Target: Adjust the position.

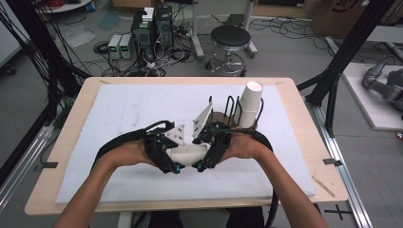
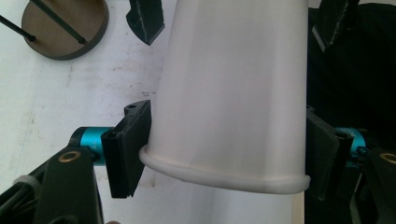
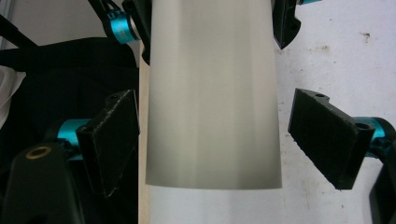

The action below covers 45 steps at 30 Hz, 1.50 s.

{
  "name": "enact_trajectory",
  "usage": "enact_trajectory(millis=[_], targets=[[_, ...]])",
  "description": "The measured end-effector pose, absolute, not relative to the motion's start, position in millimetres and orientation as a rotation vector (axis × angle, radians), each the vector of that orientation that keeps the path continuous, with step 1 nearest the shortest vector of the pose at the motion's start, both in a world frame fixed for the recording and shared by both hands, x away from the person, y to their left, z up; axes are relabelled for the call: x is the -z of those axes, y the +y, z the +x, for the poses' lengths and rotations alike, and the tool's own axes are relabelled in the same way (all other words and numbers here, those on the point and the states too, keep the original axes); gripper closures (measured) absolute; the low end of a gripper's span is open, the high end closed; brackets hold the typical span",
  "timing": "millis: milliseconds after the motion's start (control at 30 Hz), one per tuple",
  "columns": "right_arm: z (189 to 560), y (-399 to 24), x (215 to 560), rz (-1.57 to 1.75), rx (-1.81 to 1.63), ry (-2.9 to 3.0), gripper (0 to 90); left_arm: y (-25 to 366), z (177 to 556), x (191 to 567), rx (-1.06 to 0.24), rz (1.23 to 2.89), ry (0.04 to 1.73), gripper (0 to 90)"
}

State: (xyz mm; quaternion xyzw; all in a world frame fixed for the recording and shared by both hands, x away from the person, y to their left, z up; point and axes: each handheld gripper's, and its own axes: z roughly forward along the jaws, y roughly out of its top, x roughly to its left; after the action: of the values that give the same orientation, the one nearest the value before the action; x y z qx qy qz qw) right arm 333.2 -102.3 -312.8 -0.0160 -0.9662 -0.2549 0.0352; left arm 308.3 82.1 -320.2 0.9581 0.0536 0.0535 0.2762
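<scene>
Cup (image 2: 229, 93) clamped in left tool (image 2: 224, 154), between right tool's (image 3: 212, 140) open jaws

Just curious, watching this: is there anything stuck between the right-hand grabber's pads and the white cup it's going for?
Nothing visible. The right hand-held gripper straddles the white paper cup with bare gaps either side; its pads do not touch it. The left hand-held gripper grips the rim end.

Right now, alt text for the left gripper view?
A white paper cup lies clamped near its rim between the left hand-held gripper pads, over a white table cover. A round brown base with black rods sits top left.
</scene>
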Motion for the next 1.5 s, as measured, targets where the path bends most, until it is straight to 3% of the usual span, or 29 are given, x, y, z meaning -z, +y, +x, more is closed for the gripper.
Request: enact_trajectory(millis=[167,267,1100,1500], targets=[[333.2,-101.1,314.6,-0.051,0.769,-2.972,17.1,83.2,308.7,319.3,-0.148,2.572,0.144,27.1],[333.6,-100.9,314.2,-0.037,0.769,-2.966,23.2,83.1,308.4,318.9,-0.145,2.571,0.144,27.1],[335.0,-94.5,321.1,-0.015,0.689,-2.977,22.1,85.9,310.1,320.8,-0.134,2.618,0.149,27.2],[335.7,-96.1,322.0,-0.003,0.657,-2.974,30.0,84.6,309.3,324.0,-0.139,2.649,0.145,27.2]])
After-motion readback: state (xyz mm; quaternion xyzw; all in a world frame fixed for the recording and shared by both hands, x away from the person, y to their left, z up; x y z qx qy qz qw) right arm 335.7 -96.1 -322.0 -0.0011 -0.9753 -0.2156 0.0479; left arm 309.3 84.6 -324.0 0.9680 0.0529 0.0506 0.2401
